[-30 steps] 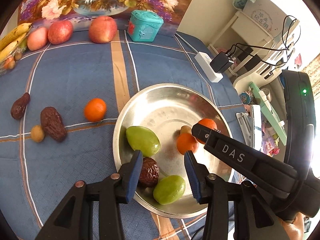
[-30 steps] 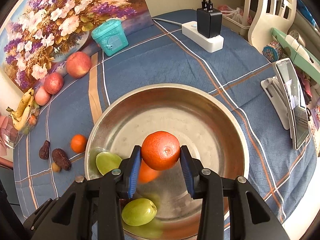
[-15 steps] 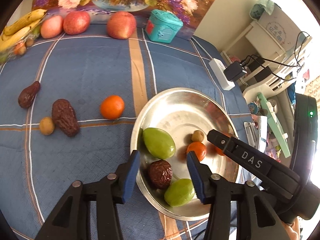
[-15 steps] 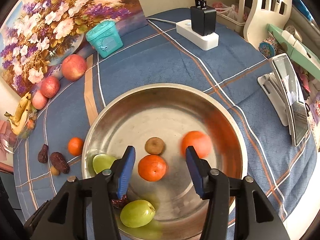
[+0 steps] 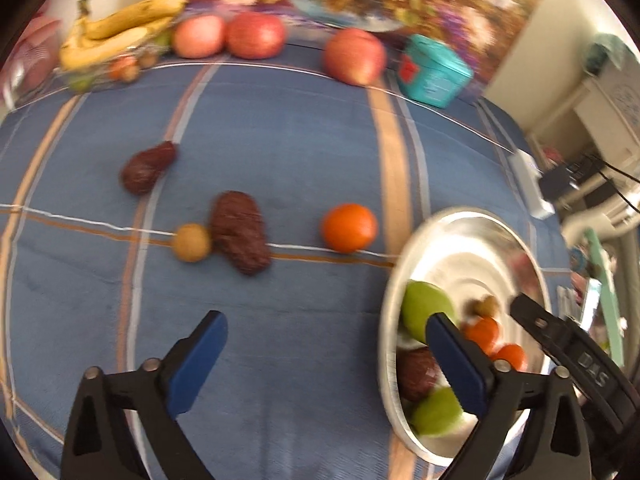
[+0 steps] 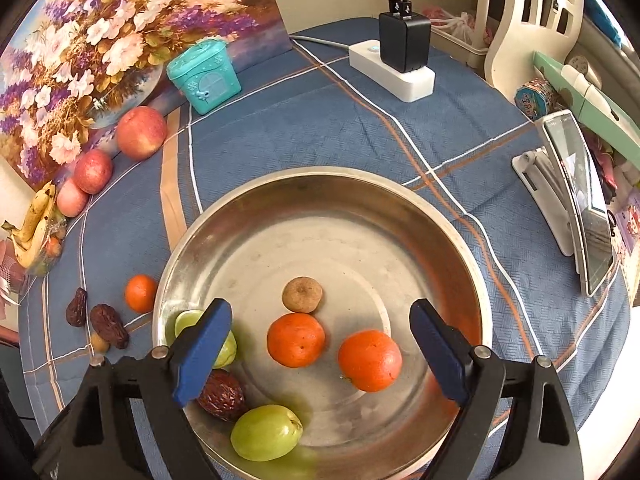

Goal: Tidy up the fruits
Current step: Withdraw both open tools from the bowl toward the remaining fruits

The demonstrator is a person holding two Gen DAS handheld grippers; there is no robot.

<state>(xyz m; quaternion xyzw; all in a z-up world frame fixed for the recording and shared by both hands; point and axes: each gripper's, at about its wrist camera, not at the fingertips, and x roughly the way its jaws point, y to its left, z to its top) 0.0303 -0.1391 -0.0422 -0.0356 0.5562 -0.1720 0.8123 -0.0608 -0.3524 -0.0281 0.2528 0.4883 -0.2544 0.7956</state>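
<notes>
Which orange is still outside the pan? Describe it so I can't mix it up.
Start at the steel pan on the blue cloth. Just off its left rim sits one orange, alone on the cloth. Its neighbours further left are dark dates, not round or orange.

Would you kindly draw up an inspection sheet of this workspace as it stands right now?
Surface: blue striped tablecloth.
Job's things: steel bowl holds two oranges, a brown round fruit, two green fruits, one date. On the cloth: loose orange, two dates, small tan fruit.
Clutter: apples, bananas, teal box, painting.
Grippers: left tongs and right tongs opening, nothing between them.
Cables: power strip with charger.
Surroundings: phone stand, white chair.
</notes>
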